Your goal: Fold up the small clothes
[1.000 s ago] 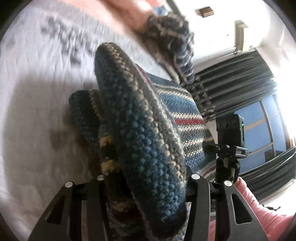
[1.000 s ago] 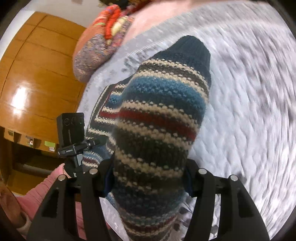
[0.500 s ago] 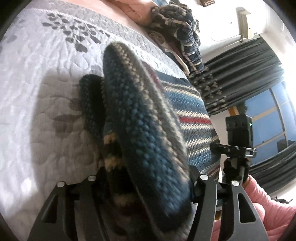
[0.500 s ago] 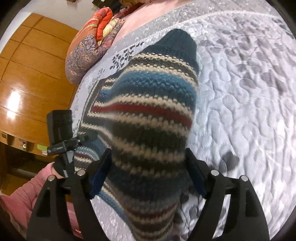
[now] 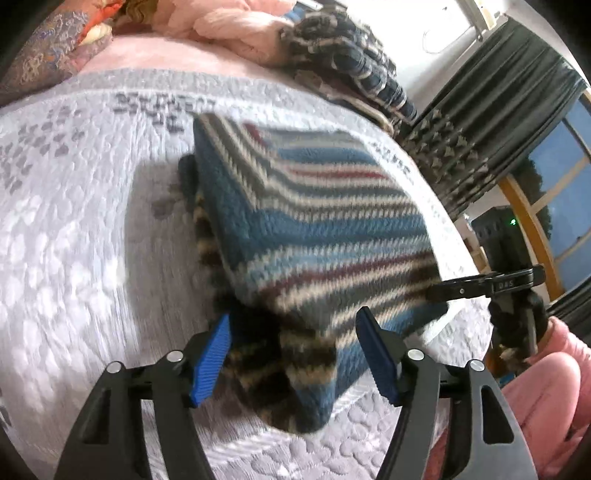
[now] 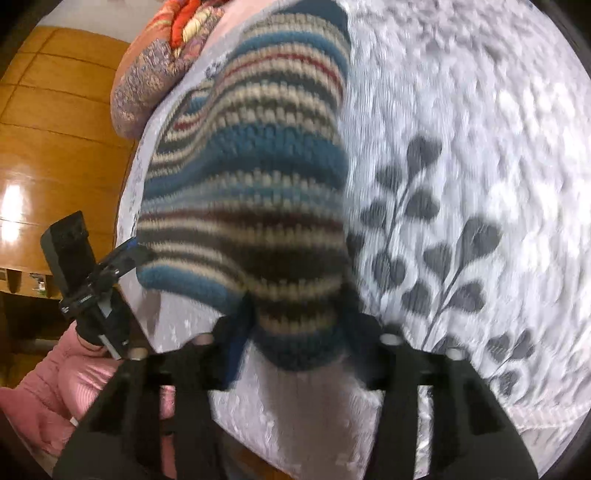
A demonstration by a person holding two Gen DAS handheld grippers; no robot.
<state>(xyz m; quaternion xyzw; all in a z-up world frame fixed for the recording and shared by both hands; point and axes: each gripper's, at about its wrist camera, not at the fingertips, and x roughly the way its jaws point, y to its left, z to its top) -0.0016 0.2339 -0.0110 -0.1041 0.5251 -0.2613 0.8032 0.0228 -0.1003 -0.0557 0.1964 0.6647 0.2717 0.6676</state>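
The folded striped knit (image 5: 317,225) lies on the quilted bedspread (image 5: 74,236), taking up the middle. Bare quilt lies open to the knit's left in the left wrist view. In the right wrist view, bare bedspread (image 6: 461,166) spreads wide to its right. At the far edge, a heap of clothes (image 5: 332,55) and a patterned cushion (image 6: 147,74) close off that side.

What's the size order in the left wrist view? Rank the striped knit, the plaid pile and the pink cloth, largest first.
1. Striped knit, by far, though nearest the camera.
2-3. Plaid pile and pink cloth look alike; both lie far back, partly cut off, so unranked.
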